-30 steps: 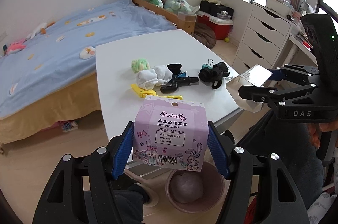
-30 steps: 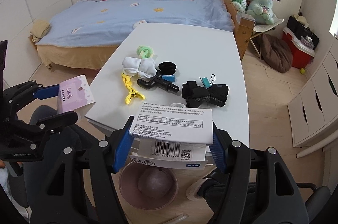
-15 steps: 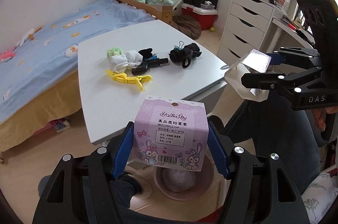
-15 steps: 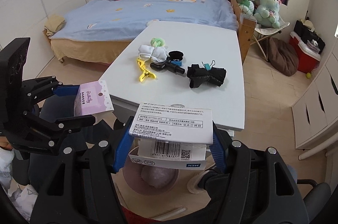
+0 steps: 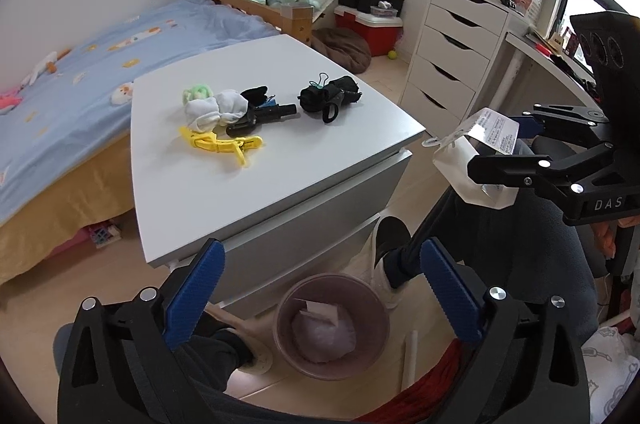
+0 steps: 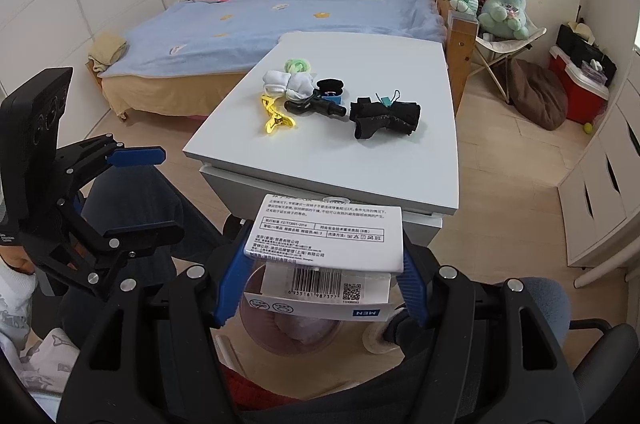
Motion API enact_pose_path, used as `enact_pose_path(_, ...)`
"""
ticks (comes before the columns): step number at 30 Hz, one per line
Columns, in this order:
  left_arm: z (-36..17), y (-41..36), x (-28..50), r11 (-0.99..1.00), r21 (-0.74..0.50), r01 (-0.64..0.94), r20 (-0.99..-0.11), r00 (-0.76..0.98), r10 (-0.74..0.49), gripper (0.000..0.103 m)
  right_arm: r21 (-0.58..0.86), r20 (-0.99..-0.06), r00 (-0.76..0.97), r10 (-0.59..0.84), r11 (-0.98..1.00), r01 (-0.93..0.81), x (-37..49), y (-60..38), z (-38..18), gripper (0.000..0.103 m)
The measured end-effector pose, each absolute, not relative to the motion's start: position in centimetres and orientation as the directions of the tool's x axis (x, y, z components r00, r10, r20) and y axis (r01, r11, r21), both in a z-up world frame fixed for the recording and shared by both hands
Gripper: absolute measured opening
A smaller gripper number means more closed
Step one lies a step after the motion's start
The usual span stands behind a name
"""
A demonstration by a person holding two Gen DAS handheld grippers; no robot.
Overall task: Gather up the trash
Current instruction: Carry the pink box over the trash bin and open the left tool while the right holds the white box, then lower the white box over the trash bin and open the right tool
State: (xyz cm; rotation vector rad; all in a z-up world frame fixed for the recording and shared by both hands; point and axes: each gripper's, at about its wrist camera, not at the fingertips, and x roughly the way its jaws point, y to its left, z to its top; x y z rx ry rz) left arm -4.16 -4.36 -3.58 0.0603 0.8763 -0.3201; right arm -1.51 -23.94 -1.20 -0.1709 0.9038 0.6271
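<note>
A right gripper (image 6: 316, 288) is clamping a white package (image 6: 324, 248) with a printed label and barcode above a pink bin (image 6: 292, 334) on the floor. The left gripper (image 6: 138, 199) is hanging at left, jaws apart and empty. Beyond, socks (image 6: 288, 83), a yellow clip (image 6: 276, 117) and black items are lying on a white table (image 6: 360, 159) beside a blue bed (image 6: 280, 11).

The right gripper (image 5: 496, 143) bears the white letters "DAS" on its black body. The white package (image 6: 324, 256) in that gripper carries a barcode with the digits "6955181987377" under it, a small QR code beside it, and "MEN" on a blue strip, seen upside down. Its label's Chinese print is too small to read.
</note>
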Motion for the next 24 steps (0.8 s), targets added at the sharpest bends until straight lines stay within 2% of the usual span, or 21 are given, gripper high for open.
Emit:
enact_pose_path(13, -2.6, -2.3, -5.5, 0.978, -0.029, 0.205, -0.737, 0.657, -0.159, 0.095, 0.130, -0.770, 0.426, 0.475, 0.770, -0.624, -2.9, -22.9, -1.3, 0.065)
enact_pose_path(24, -1.8, 0.7, -6.9, 0.990, -0.051, 0.133, -0.716, 0.686, -0.129, 0.095, 0.122, -0.783, 0.368, 0.502, 0.704, -0.699, -4.4, -19.6, -1.5, 0.065)
